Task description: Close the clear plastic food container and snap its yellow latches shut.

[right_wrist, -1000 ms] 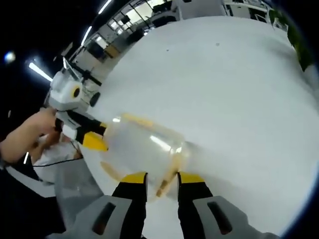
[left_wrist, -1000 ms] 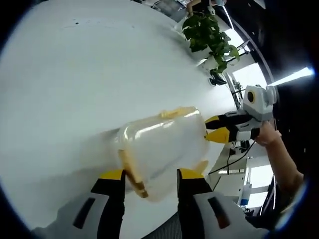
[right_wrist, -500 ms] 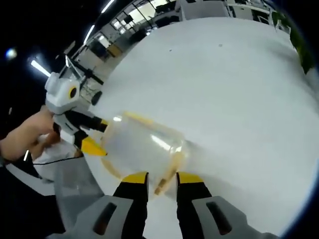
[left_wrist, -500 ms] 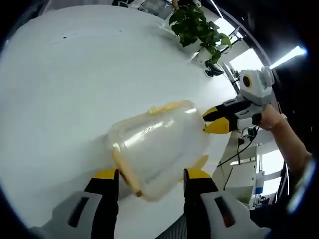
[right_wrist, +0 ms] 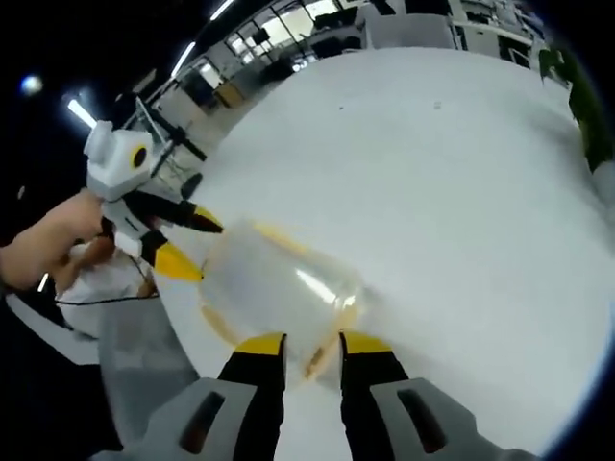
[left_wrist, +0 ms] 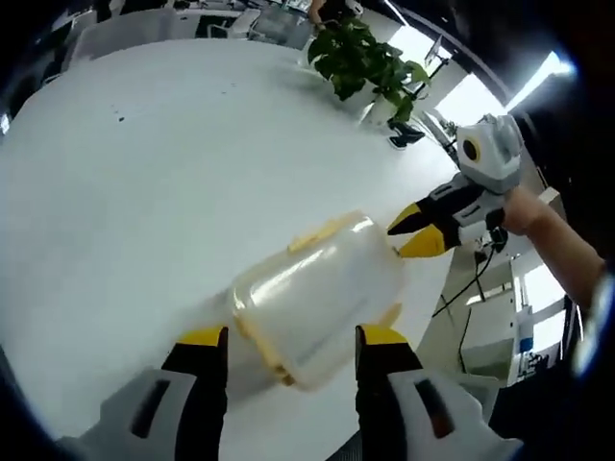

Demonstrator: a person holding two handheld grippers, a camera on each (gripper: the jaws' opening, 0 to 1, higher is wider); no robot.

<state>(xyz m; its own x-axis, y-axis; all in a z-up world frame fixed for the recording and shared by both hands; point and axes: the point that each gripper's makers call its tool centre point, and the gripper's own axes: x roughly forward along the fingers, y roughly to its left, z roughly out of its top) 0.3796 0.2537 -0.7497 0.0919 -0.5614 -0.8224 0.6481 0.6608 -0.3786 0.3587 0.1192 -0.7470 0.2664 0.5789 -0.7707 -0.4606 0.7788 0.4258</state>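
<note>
The container [left_wrist: 317, 298] lies on the white tabletop [left_wrist: 144, 173], between the spread jaws of the left gripper [left_wrist: 288, 338]. The right gripper [right_wrist: 299, 341] is narrowly apart around a latch [right_wrist: 322, 348] at 6 o'clock. If pressed off-centre, the container may slide and the latch stay unsnapped.

white table [left_wrist: 144, 173], potted plant [left_wrist: 360, 58], ceiling strip lights [right_wrist: 82, 113]

Container [left_wrist: 322, 298] clear glossy plastic, yellow latches [left_wrist: 258, 344] matt plastic. Desk [left_wrist: 144, 173] smooth white, matt. My fingers [left_wrist: 204, 338] yellow-tipped, grey hard plastic bodies.
</note>
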